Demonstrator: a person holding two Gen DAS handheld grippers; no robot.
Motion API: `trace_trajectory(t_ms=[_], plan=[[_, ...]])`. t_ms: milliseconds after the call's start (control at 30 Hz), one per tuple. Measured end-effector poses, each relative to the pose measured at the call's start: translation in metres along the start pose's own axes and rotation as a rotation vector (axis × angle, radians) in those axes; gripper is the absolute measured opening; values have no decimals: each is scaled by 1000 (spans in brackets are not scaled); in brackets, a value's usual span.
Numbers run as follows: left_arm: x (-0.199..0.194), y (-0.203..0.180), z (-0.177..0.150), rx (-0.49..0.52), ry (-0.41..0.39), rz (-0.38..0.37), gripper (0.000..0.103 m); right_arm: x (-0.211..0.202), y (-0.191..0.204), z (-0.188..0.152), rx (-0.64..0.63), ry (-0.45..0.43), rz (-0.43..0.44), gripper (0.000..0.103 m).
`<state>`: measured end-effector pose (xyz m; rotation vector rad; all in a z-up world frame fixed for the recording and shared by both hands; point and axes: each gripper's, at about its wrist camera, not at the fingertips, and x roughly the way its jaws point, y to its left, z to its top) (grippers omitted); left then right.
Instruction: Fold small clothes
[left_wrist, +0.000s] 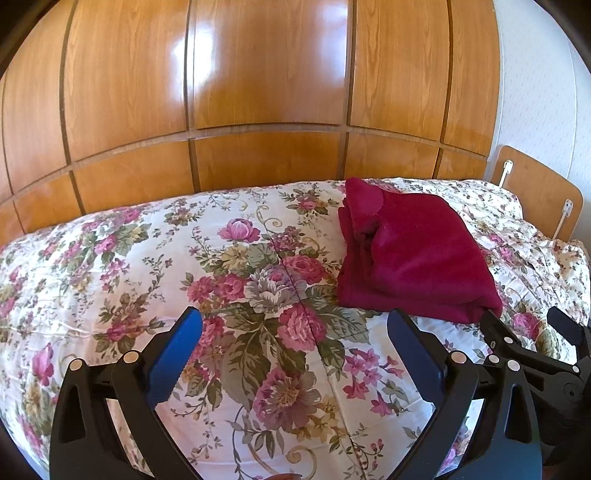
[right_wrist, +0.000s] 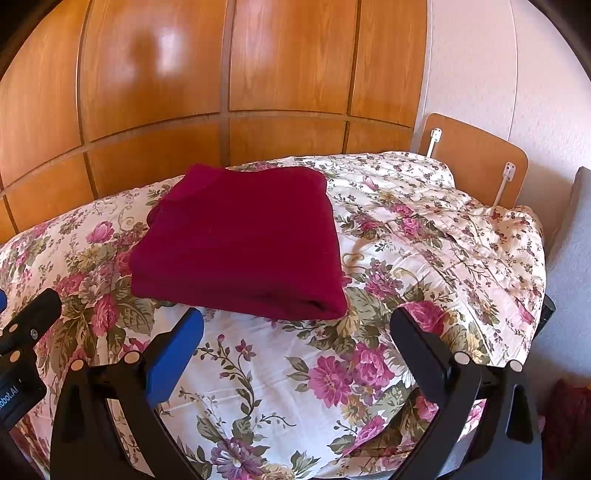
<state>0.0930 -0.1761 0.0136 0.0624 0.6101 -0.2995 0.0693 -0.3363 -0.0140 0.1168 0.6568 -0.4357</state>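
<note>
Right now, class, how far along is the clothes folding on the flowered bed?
Done: the dark red fleece garment lies folded in a neat stack on the floral bedspread. In hand: nothing; left gripper and right gripper are open, empty. Left: no unfolded clothes visible.

left tongs (right_wrist: 22, 332) body reads "obot.ai", partly cut off.

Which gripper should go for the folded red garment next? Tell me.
Right, probably. The red garment lies straight ahead of the open right gripper; from the open left gripper it sits off to the right.
</note>
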Motion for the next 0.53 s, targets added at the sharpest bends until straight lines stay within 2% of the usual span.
trace_trajectory(t_ms=[200,533], plan=[[1,3,0,-4,-5,5,99,1,1,-2,-1,8,4,101],[9,8,-3,-25,35,5,99,2,0,-3,3,11,5,101]])
